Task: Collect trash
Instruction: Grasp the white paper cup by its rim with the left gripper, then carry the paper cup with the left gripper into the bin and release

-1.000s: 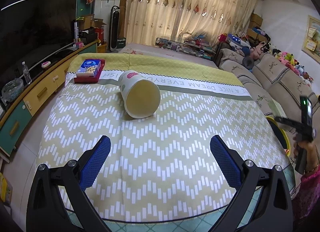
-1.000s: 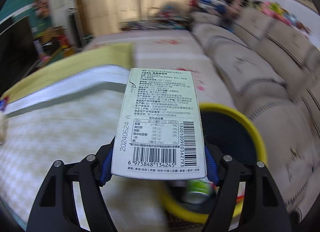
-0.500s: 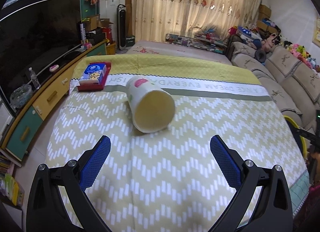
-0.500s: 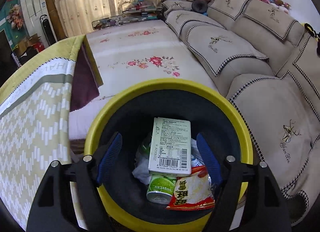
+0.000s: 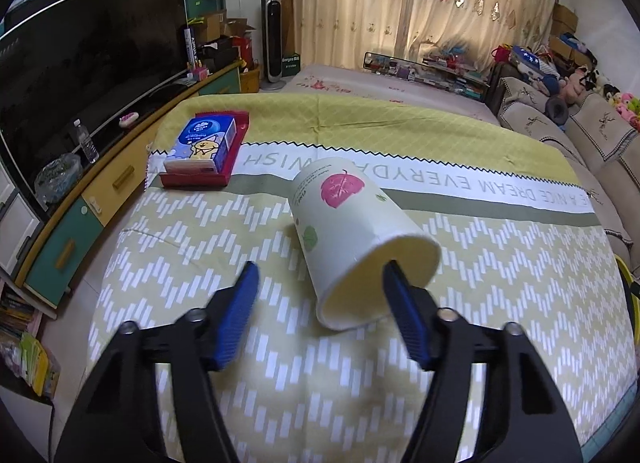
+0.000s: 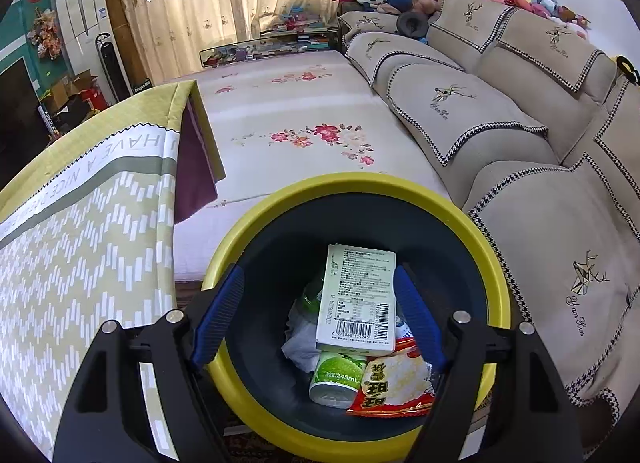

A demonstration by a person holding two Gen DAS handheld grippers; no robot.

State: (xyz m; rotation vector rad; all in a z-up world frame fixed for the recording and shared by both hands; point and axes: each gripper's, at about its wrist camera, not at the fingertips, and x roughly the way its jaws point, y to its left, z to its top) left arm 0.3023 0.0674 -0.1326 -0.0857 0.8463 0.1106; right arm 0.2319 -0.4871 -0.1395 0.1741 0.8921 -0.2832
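My left gripper (image 5: 320, 295) is closing around the mouth of the paper cup (image 5: 356, 239), which lies on its side mid-counter (image 5: 500, 323), pads not yet pressing it. My right gripper (image 6: 318, 309) hangs open and empty over the yellow-rimmed bin (image 6: 480, 247), where the drink carton (image 6: 356, 299) rests on other trash.

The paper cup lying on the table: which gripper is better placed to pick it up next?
Left. The left gripper is closing at the paper cup's open rim; the right gripper hangs open over the yellow bin.

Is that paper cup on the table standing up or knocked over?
Knocked over. The paper cup lies on its side on the tablecloth, open mouth facing the camera.
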